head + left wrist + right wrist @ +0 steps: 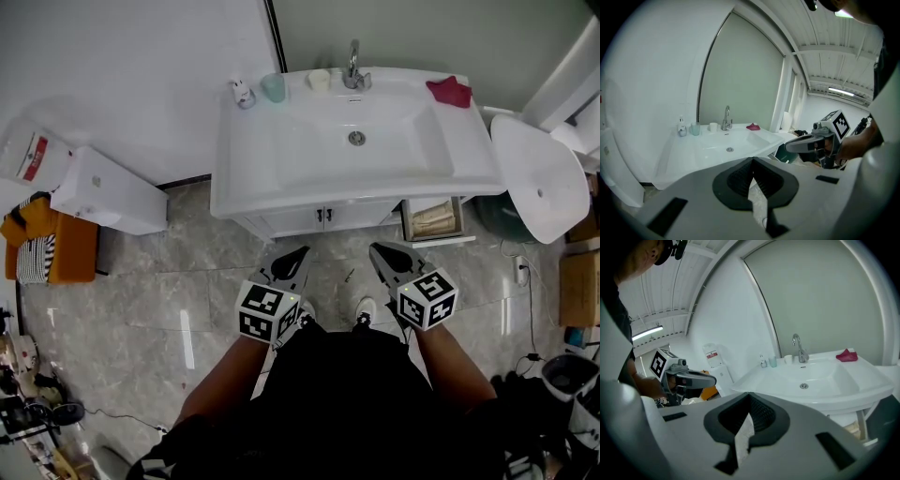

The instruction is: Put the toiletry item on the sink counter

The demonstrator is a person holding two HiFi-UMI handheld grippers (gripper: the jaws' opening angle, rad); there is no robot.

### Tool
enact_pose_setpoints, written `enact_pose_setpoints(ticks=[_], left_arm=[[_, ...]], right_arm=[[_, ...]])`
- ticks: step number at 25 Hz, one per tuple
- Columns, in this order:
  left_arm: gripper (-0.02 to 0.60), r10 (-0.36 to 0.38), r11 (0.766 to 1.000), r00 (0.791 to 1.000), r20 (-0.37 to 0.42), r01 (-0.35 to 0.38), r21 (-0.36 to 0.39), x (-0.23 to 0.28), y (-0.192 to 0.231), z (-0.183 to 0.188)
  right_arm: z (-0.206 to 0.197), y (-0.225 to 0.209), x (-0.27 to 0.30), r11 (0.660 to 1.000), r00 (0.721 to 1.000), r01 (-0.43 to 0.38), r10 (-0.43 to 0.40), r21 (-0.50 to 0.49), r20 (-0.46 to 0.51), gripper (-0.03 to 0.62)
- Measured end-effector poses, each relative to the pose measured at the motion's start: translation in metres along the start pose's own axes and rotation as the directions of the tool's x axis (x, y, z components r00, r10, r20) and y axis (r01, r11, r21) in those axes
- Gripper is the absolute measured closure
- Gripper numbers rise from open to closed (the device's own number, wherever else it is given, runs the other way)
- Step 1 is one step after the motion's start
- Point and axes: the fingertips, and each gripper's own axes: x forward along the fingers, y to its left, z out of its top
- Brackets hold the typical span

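The person is standing on the tiled floor (187, 300) in front of the sink counter (246, 173), with one white shoe (366, 307) showing below the grippers. The left gripper (296, 253) and the right gripper (381, 249) are being held side by side, a little apart, both pointing toward the counter and tilting slightly down. Each is clenched: the dark ribbed pads (740, 178) are meeting at their tips, and neither gripper is gripping anything. Both are hanging short of the counter's front edge, over the floor.

Beyond them, the white cabinet (323, 216) is sitting under the front edge of the counter. The basin is taking up the middle of the counter, with the drain (356, 138) at its centre.

Along the back edge, a small bottle (242, 92) is standing at the back left corner, and a pale green cup (273, 87) is standing just beside it to the right. A white cup (320, 80) is sitting further right, near the tap (353, 66) at the middle of the back edge. A red cloth (449, 91) is lying at the back right corner. The toiletry items are all resting on the counter, well apart from both grippers.
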Motion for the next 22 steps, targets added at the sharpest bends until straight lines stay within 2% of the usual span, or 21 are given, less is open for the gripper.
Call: enact_pose_setpoints(ticks=[22], left_arm=[[0.578, -0.031, 0.999, 0.999, -0.012, 0.031, 0.007, 0.006, -0.010, -0.003]], right_arm=[[-0.004, 0.001, -0.009, 1.000, 1.000, 0.015, -0.015, 0.014, 0.007, 0.591]])
